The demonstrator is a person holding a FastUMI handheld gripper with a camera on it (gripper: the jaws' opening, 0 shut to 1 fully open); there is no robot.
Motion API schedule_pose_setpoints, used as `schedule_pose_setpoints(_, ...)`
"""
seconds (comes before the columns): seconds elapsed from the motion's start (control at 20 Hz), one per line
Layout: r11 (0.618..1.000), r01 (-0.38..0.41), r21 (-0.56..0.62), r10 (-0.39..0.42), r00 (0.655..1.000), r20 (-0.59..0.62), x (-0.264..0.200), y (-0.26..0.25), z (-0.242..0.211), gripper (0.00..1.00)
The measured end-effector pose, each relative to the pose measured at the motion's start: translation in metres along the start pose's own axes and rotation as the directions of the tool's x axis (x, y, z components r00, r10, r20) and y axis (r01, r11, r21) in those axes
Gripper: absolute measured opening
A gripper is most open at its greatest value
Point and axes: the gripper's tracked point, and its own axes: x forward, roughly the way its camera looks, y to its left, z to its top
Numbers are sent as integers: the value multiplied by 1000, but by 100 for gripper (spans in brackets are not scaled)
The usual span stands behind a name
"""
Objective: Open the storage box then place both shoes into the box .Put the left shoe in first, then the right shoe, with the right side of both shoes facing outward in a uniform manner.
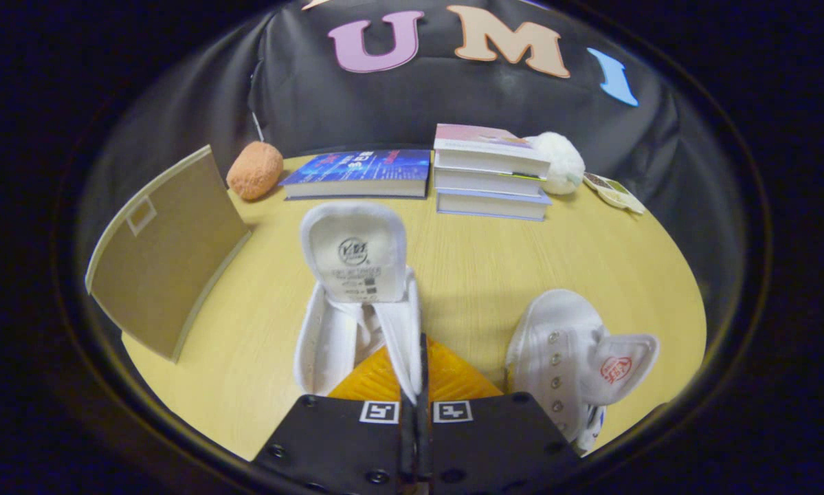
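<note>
tongs (pixel 417 375) clamped on shoe (pixel 357 302) side wall | soft canvas, light (will flop) | grip near collar | second shoe (pixel 570 357) on surface (pixel 480 268)

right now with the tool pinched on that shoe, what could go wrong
1. The tool is shut on a thin edge of the held shoe's opening, so the shoe might slip out when moved.
2. The second shoe lies just beside the fingers; a swing that way could knock it.
3. The box flap stands open beside the held shoe; carried that way, the shoe may catch the flap's edge.
</note>
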Motion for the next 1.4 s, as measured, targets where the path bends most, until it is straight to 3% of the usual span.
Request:
schedule_pose_setpoints(0.35,983,171,71,-173,985,18,-18,8,13,4)
schedule_pose_setpoints(0.65,925,376,-57,-373,926,56,-58,14,38,4)
schedule_pose_setpoints(1.05,865,502,10,-493,845,207,-136,41,125,4)
schedule_pose_setpoints(1.4,825,558,92,-555,766,324,-202,78,213,4)
